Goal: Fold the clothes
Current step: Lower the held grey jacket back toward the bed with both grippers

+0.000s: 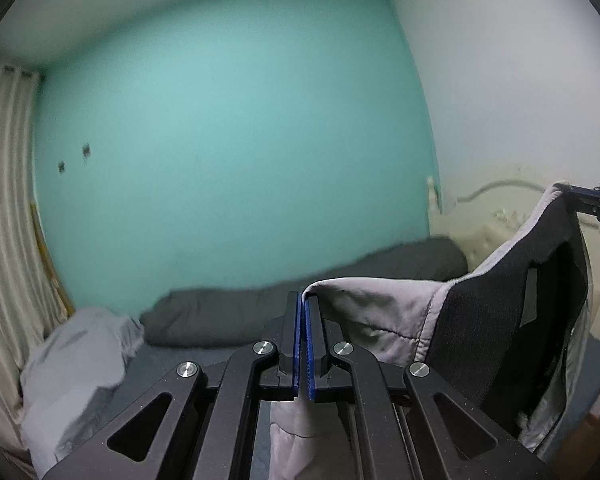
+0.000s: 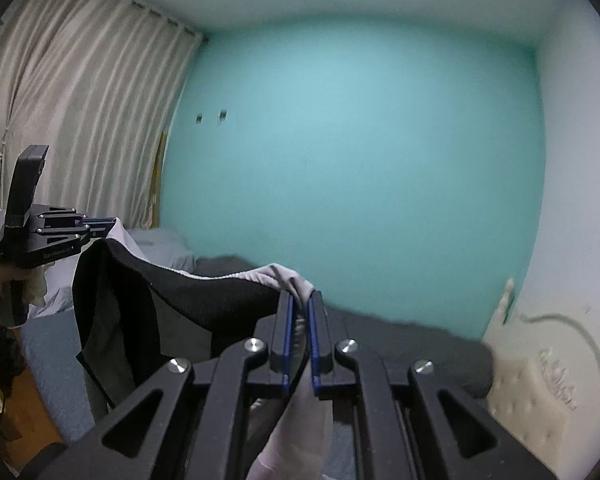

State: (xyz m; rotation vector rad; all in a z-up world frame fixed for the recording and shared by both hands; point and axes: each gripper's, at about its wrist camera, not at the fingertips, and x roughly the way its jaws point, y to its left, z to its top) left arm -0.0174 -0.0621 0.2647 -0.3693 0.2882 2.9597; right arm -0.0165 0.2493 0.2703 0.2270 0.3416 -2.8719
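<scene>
A grey and black garment [image 1: 496, 300] hangs in the air between my two grippers, above the bed. My left gripper [image 1: 303, 300] is shut on one grey corner of it, and cloth trails down under the jaws. In the right wrist view my right gripper [image 2: 300, 300] is shut on the other grey corner of the garment [image 2: 204, 296], which sags to the left with its black side showing. The left gripper [image 2: 100, 224] appears there at the far left, held by a hand. The right gripper [image 1: 580, 194] shows at the right edge of the left wrist view.
A bed [image 1: 180, 360] with a blue-grey sheet lies below. A dark grey rolled blanket [image 1: 300, 304] runs along the teal wall. A pale heap of clothes [image 1: 76, 360] sits at the left by the curtain [image 1: 8, 220]. A cream padded headboard [image 2: 540, 384] stands at the right.
</scene>
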